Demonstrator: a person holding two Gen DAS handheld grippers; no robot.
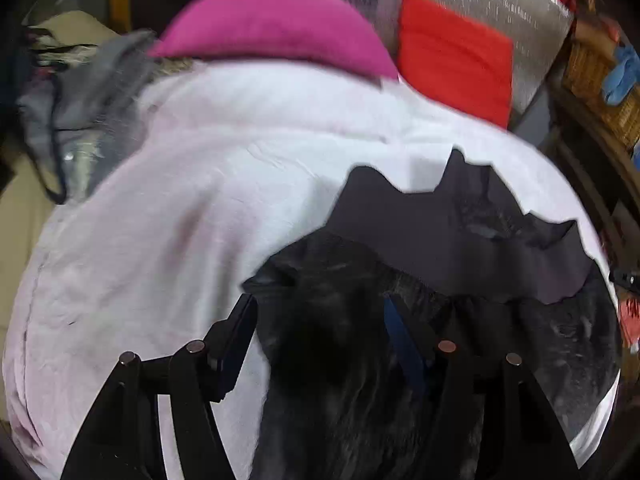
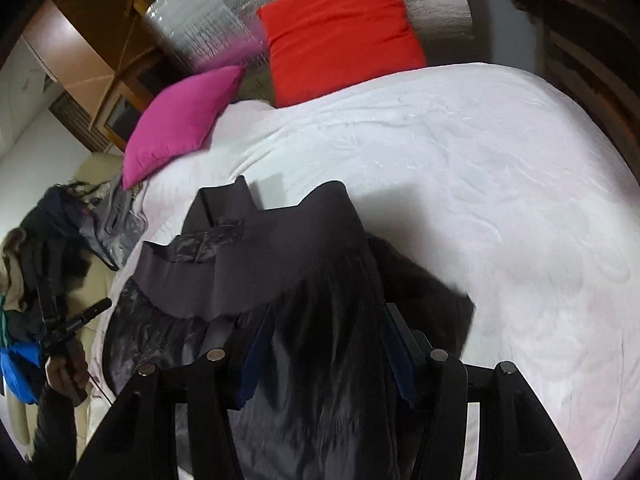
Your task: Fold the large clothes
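The dark coat (image 2: 280,264) lies bunched on the white bed (image 2: 480,200), between both claws. The right claw (image 2: 324,344) stands wide with fabric heaped between its fingers; the left claw (image 1: 320,332) likewise (whether either pinches cloth, I cannot tell). The slippery lining could slide free when lifted, spoiling the fold.

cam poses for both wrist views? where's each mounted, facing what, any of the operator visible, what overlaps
Left wrist: on the left hand-held gripper, facing along its fingers across the white bed toward the pillows; dark garment bunched between the open fingers. No operator body visible.
Right wrist: on the right hand-held gripper, facing up the bed from the foot end; dark garment fills the gap. The operator's left hand shows at lower left.
Shared: dark garment, white bed, pink pillow, red pillow.
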